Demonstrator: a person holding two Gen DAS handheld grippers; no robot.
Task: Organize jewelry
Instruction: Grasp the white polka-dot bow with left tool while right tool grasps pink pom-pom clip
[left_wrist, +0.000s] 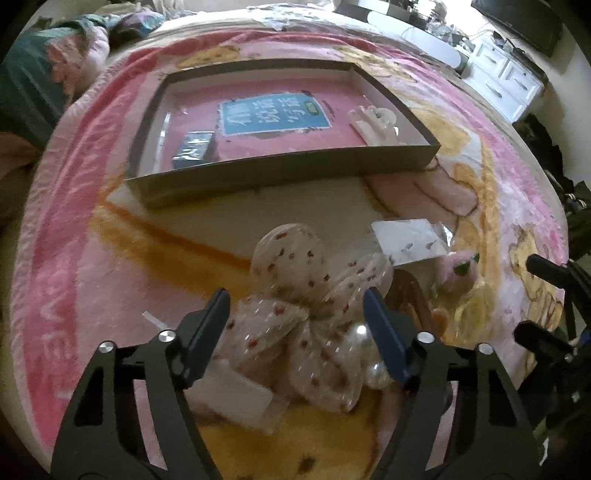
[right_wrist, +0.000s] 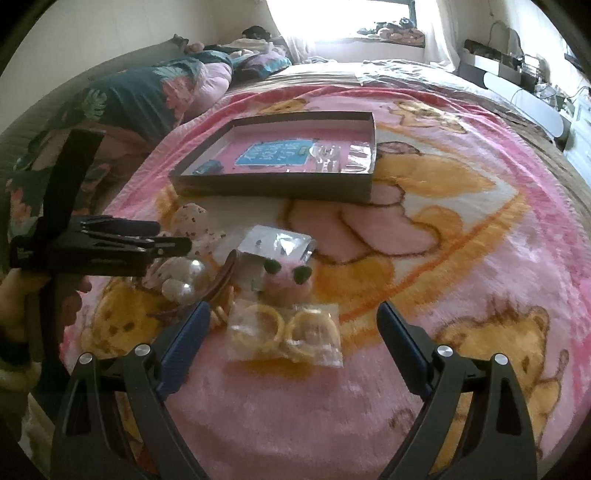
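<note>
Left gripper (left_wrist: 295, 314) fingers apart astride the dotted fabric bow (left_wrist: 303, 295), probably not yet pinching; soft, light, grab its gathered middle; right gripper (right_wrist: 291, 325) fingers apart.

Each black gripper (right_wrist: 290, 341) has blue fingers (right_wrist: 184, 345) and silver screws (right_wrist: 142, 350).

Blanket (right_wrist: 443, 258): pink plush, yellow-orange bear print. Box (right_wrist: 280, 190): dark grey-brown walls, white inside, pink floor with blue label (right_wrist: 275, 153). Bow (left_wrist: 303, 314): cream mesh, red-brown dots, white pearls (left_wrist: 360, 334). Bagged rings (right_wrist: 286, 332): pale yellow. Fuzzy clip (right_wrist: 286, 275): pink, dark green eyes. Gripper pads (right_wrist: 184, 343): dark blue.
</note>
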